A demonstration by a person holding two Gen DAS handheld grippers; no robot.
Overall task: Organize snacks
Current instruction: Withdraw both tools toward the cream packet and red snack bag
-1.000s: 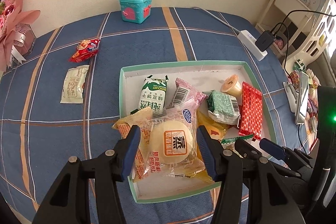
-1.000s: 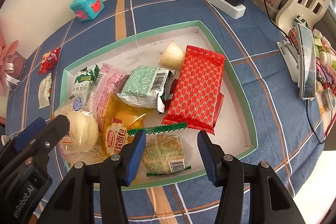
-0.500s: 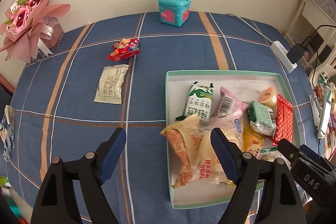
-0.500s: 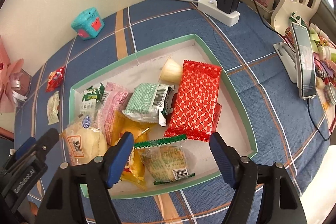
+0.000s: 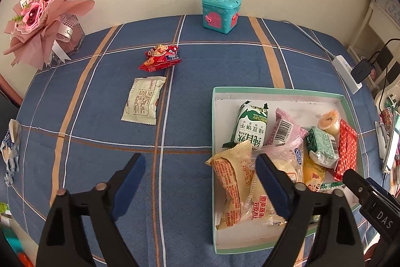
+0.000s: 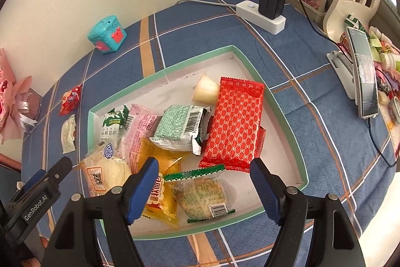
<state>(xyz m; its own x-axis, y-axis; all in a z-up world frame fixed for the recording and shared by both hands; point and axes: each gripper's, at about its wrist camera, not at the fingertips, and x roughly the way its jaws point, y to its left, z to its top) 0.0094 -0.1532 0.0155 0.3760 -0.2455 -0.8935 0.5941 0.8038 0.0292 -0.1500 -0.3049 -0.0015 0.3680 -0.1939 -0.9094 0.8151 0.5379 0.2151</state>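
Box: shallow card tray, mint rim, on plaid-clothed desk; crinkly foil and film snack packs heaped inside.
Loose: red packet, cream sachet on cloth.
Left gripper: widening, empty.
Right gripper: widening over clear-wrapped biscuit, no contact.
Hidden: lower packs overlapped.

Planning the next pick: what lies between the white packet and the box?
Only bare checked cloth between the white packet and the box, in the left wrist view.

A home: pink paper flowers stand by the wall, left of a toy box, on a checked tabletop.
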